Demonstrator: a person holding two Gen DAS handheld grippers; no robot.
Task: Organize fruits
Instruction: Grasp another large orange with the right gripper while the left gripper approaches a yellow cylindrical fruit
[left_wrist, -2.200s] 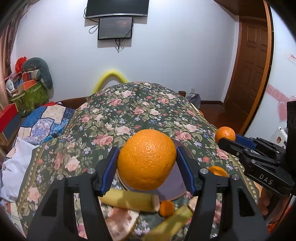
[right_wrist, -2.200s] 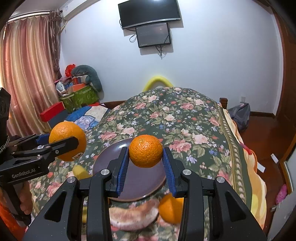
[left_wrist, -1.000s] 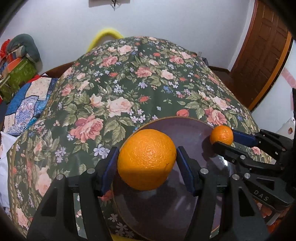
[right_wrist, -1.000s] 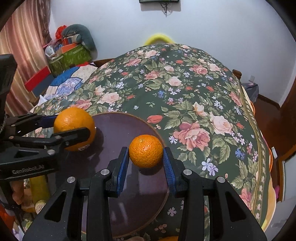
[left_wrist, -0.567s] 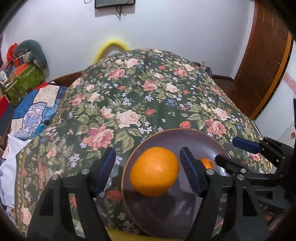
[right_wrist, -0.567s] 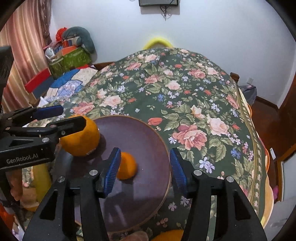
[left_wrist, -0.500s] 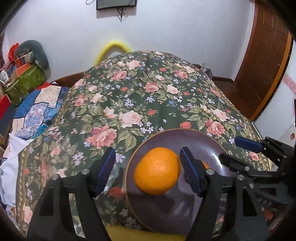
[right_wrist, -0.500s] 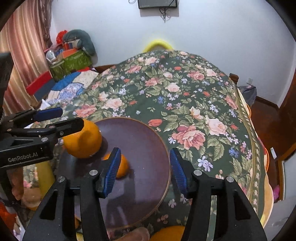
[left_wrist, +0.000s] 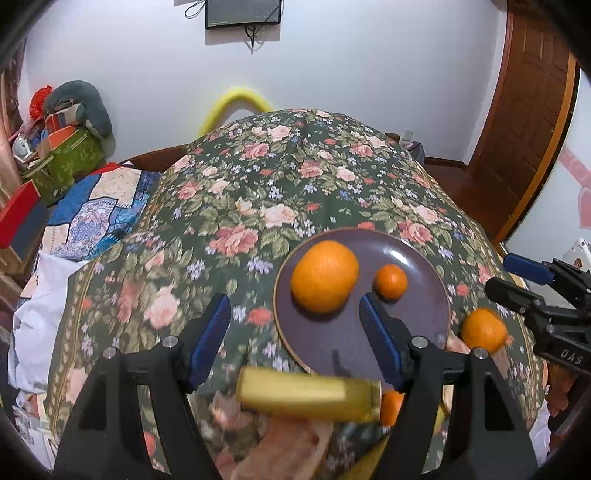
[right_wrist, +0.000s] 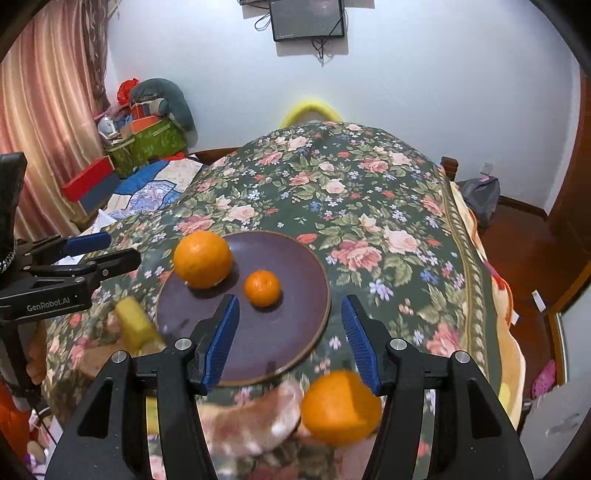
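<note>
left wrist view: the left gripper hangs released, jaws wide and holding nothing, above the flowered bedspread; a yellow fruit lies blurred near the plate's near edge; the large orange sits on the purple plate toward its left rim, the small orange just beside it; another orange lies off the plate's right rim; the right gripper is likewise released, empty.

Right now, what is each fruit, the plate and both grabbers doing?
Big orange: resting on plate.
Small orange: on plate, apart from it.
Round purple plate: flat on floral cloth.
Third orange: off plate.
Left gripper: open, empty.
Right gripper: open, empty.
</note>
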